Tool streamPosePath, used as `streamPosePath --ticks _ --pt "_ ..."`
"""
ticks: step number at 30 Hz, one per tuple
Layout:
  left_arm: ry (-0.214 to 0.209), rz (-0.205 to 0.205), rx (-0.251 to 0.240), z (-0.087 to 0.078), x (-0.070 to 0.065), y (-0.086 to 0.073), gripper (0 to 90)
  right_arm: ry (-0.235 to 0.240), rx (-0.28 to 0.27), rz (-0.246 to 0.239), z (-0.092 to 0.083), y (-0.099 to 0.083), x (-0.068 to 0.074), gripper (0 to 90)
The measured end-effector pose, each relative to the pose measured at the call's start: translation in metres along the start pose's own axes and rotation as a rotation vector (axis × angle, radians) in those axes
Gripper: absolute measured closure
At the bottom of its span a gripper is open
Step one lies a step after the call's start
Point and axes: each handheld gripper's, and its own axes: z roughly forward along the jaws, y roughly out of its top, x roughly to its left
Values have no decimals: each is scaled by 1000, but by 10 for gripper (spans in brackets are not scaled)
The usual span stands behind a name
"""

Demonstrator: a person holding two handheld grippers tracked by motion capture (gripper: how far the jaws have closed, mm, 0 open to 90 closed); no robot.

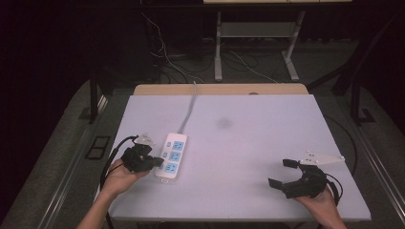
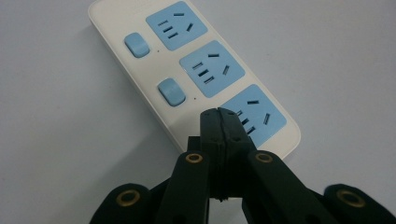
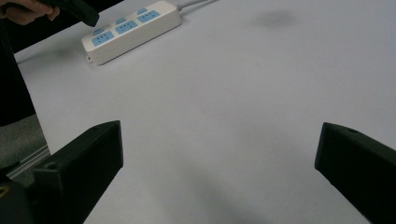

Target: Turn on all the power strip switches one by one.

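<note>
The left gripper (image 2: 219,114), jaws pressed together with nothing between, tips over the near end of the white power strip (image 1: 172,155) at the table's (image 1: 248,138) nine o'clock. At four o'clock, the right gripper (image 1: 282,172) hovers spread wide.

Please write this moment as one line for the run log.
left gripper: jaws shut, tip over power strip at third switch | right gripper: jaws open, holding nothing, above table
</note>
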Motion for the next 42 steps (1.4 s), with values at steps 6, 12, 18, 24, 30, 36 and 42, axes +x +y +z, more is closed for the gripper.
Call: streamPosePath --ticks 6,12,18,24,30,36,42 --pt "1 -7 -4 2 3 -2 891 1 1 -2 0 0 0 8" --pt "-7 -17 -9 4 5 -5 892 3 1 -1 0 0 0 9" --pt "-18 -24 -10 5 4 -5 893 3 1 -2 0 0 0 8" --pt "-22 -20 -14 6 3 -5 893 3 0 -2 0 0 0 8" --pt "-27 -32 -51 7 4 -11 894 3 -4 -3 -1 0 0 8" --pt "-33 -34 -58 8 5 -12 894 3 -7 -3 -2 0 0 8" --pt "-55 -66 -84 9 8 -17 897 4 -10 -8 -2 0 0 8"
